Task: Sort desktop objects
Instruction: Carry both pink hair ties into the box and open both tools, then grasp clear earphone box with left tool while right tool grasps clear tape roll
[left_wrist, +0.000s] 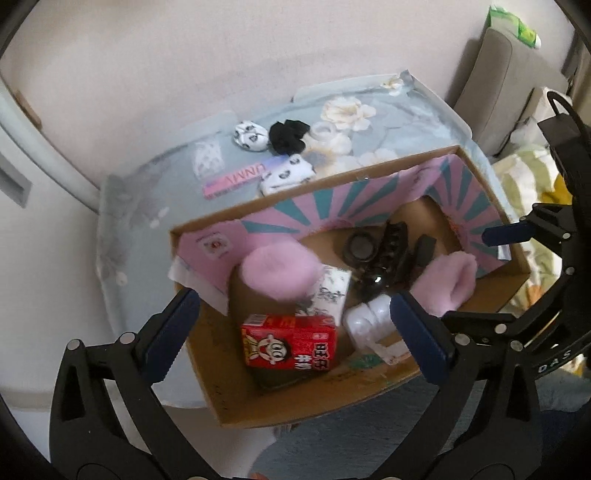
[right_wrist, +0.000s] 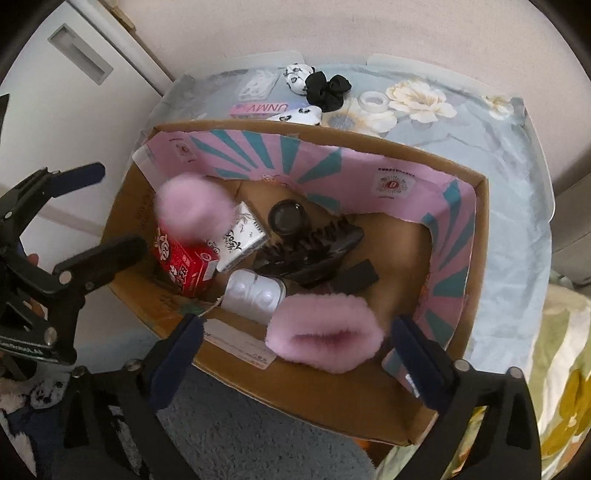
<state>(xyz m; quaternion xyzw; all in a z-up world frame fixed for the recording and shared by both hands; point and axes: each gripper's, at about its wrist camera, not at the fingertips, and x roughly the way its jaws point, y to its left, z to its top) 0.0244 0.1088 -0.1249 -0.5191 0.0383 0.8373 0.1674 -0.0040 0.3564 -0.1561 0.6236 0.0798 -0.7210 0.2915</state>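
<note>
Both hand-held grippers are hanging over the open cardboard box (right_wrist: 476, 236), which is sitting at the near edge of the surface (right_wrist: 509, 206), covered with a flowered cloth. The left hand-held gripper (left_wrist: 295, 328) is spread wide and gripping nothing; the right hand-held gripper (right_wrist: 295, 354) is likewise spread and empty.

Two pink fluffy pieces are showing blurred inside the box: one (right_wrist: 192, 212) near its left wall above the red carton (right_wrist: 183, 266), the other (right_wrist: 327, 336) by the near wall, between the right gripper's fingers but seemingly free of them. Whether they are resting or dropping, I cannot tell. They are looking soft and very light, so they should be squashing under any pinch and are best taken across the middle.

Items still waiting on the surface beyond the box's far wall:
- The black scrunchie (right_wrist: 327, 88), limp and light; a pinch through its bunched folds should be holding.
- The panda-print pieces (right_wrist: 297, 75), probably soft cloth.
- The clear tape roll (right_wrist: 373, 101), stiff and smooth, likely slippery; gripping across the ring wall seems safest.
- The flat pink packet (right_wrist: 264, 109), thin and lying low, so an edge is offering the best hold.
</note>
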